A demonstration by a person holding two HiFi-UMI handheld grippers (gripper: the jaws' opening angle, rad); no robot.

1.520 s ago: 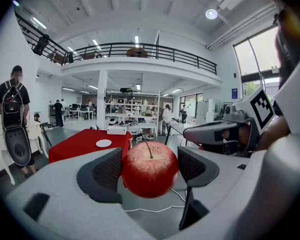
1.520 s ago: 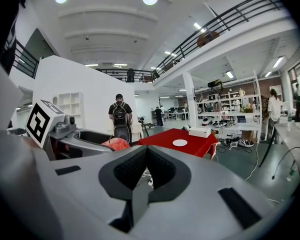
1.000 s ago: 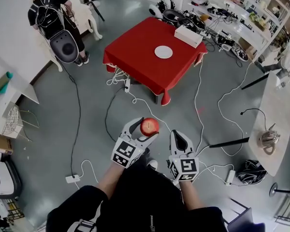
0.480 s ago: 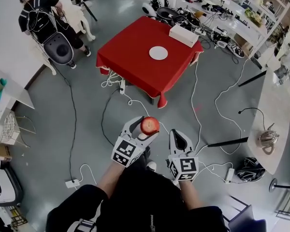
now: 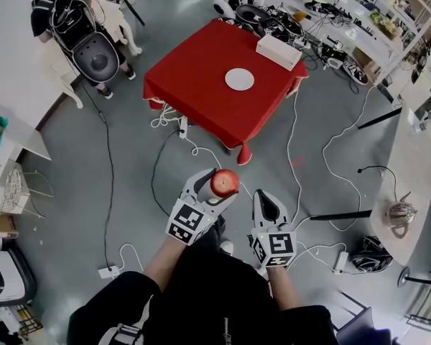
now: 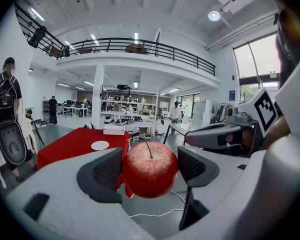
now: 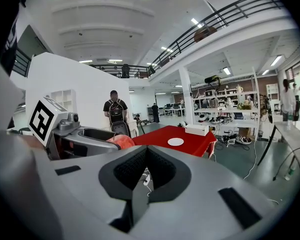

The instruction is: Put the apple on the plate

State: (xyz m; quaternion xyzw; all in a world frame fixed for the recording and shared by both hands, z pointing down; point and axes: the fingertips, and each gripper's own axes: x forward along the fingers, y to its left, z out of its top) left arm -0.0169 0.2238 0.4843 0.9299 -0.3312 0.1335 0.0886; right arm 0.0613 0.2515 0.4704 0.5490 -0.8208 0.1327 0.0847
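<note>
Carrying stage: the left hand-held gripper (image 5: 219,185) clamps the apple (image 6: 149,170) above the floor, well short of the red surface (image 5: 194,77) bearing the plate (image 5: 239,79); the right hand-held gripper (image 7: 146,171) is closed, empty. Next, likely: walk closer.

Red apple (image 5: 224,182) upright in left tongs (image 5: 218,186); white plate (image 5: 239,79) on table (image 5: 190,74)

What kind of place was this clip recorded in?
Probably a large open lab or workshop hall: a railed mezzanine overhead, benches crowded with equipment, and cables trailing over the grey floor around a red-clothed table.
</note>
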